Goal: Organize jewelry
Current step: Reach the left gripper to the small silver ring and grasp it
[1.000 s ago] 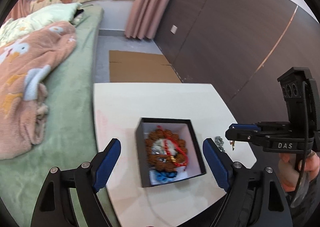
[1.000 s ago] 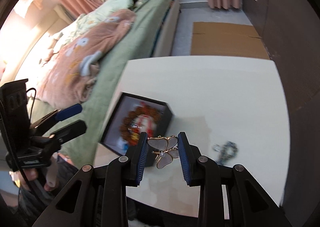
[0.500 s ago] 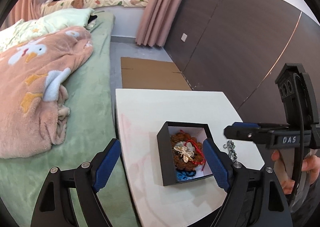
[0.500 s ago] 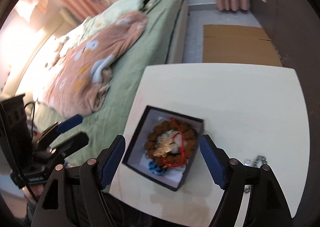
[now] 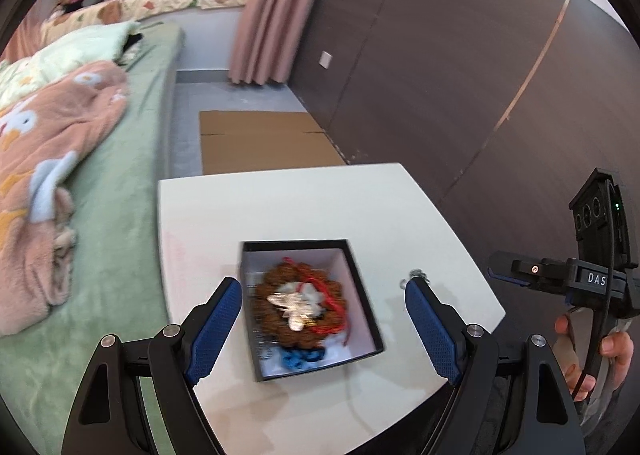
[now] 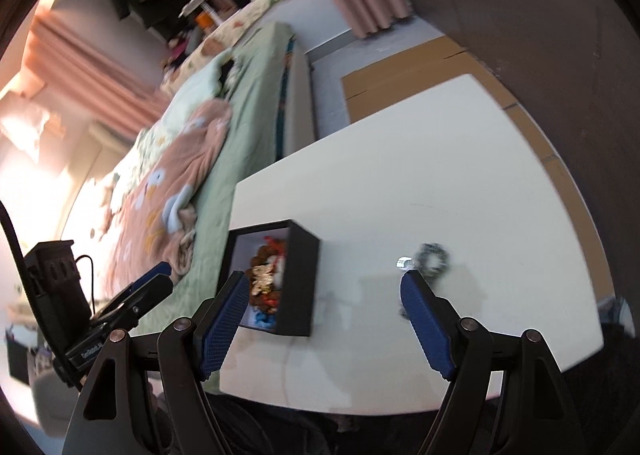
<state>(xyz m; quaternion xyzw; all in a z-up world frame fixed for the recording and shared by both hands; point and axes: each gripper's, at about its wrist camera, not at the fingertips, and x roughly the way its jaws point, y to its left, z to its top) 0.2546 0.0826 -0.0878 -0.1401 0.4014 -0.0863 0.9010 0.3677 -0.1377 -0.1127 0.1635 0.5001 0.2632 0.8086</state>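
On the white table sits a black box, its inside holding a brown bead bracelet with a butterfly brooch lying on top and a blue piece at the near edge. Just right of the box, a silver chain lies on the table. Left gripper hovers over the box, jaws spread and empty. Right gripper hangs right of the box, jaws spread, nothing between them
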